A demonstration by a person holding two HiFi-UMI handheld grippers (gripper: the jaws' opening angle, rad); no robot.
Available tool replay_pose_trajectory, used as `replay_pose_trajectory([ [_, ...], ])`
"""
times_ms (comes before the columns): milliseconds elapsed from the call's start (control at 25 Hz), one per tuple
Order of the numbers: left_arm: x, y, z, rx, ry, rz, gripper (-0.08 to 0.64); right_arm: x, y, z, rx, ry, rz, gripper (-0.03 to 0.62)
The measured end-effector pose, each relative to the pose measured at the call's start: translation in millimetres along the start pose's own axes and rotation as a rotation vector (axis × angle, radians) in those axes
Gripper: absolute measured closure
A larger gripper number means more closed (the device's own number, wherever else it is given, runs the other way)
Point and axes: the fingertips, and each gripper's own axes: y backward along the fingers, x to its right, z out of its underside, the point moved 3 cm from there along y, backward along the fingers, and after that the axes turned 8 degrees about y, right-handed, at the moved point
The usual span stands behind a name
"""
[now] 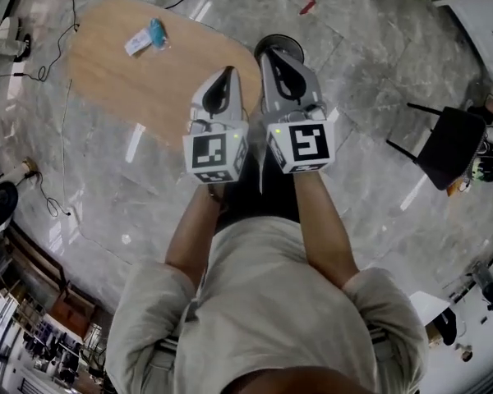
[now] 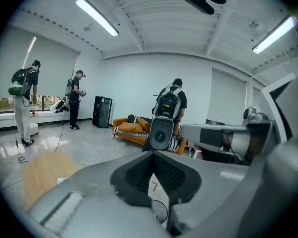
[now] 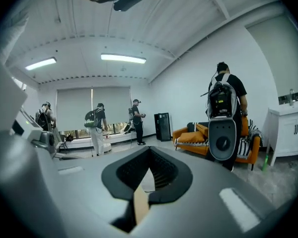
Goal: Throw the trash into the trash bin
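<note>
Grey marble floor (image 1: 353,187) fills the head view. On it stands a light wooden oval tabletop (image 1: 107,80). The person's two bare forearms hold both tools up side by side, close under the camera. The left hand-held gripper (image 1: 227,72) has its jaws pressed together with nothing between them, and so does the right hand-held gripper (image 1: 273,60). The trash, a small white and blue wrapper (image 1: 146,37), lies on the tabletop's far part, well apart from both.
</note>
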Motion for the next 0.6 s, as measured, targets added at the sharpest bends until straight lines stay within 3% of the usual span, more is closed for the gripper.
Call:
replay_pose_trajectory([
  [320, -24.6, 82.3, -84.8, 0.185, 0.012, -0.043, 0.541, -72.6, 17.5, -79.8, 0.087, 0.097, -0.090, 0.584],
  [600, -43.2, 134.2, -104.9, 0.238, -0.009, -0.062, 0.541, -129.0, 27.5, -110.0, 0.118, 0.169, -0.153, 0.584],
])
